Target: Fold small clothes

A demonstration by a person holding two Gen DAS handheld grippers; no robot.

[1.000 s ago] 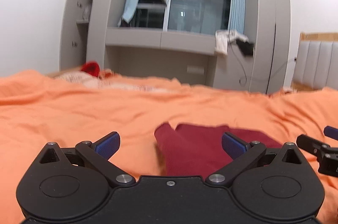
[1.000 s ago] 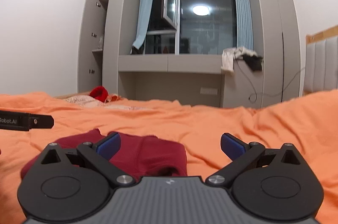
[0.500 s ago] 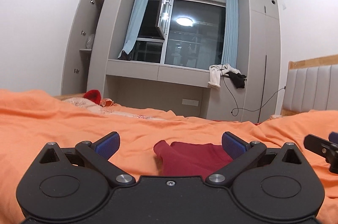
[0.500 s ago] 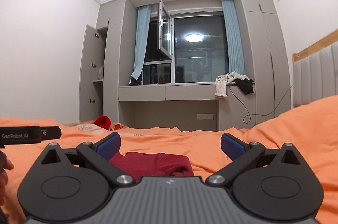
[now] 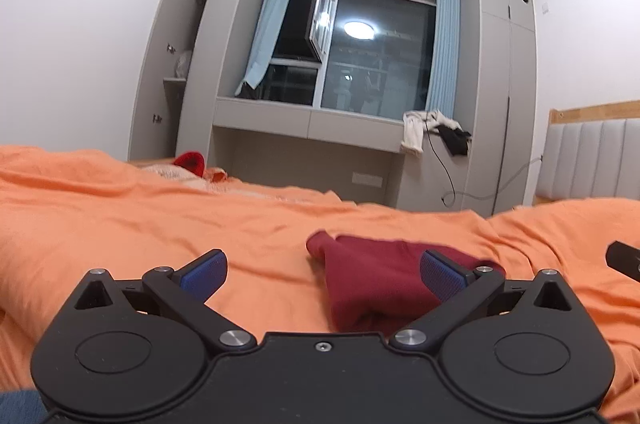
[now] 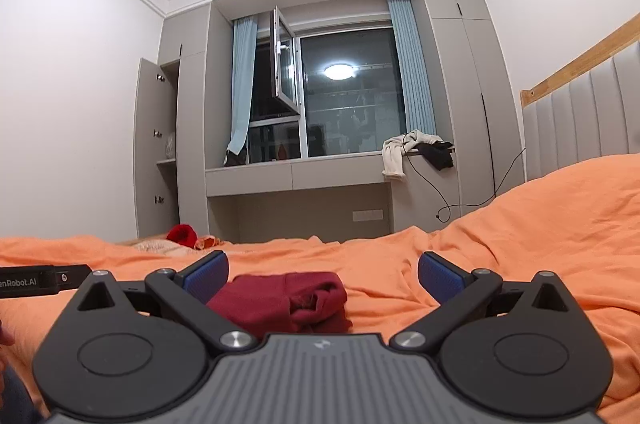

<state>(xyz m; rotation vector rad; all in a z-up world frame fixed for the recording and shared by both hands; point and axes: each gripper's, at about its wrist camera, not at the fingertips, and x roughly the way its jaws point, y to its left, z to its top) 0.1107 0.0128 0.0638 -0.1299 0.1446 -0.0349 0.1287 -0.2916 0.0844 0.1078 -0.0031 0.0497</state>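
Note:
A folded dark red garment (image 5: 376,280) lies on the orange bedsheet (image 5: 120,224). It also shows in the right wrist view (image 6: 280,300). My left gripper (image 5: 322,272) is open and empty, held just short of the garment, whose right part sits behind my right blue pad (image 5: 442,274). My right gripper (image 6: 323,274) is open and empty, with the garment low between its fingers, nearer the left pad (image 6: 206,274). The tip of the right gripper shows at the right edge of the left wrist view (image 5: 624,260).
A red item (image 5: 190,162) and pale patterned cloth lie at the far left of the bed. Grey cabinets and a window ledge (image 6: 296,176) with draped clothes (image 6: 416,150) stand beyond. A padded headboard (image 6: 584,112) is at the right. The left gripper's tip (image 6: 40,280) shows at the left.
Both grippers have tilted up and pulled back from the garment, so more of the room and ceiling shows. The garment stays folded on the bed. Both stay open.

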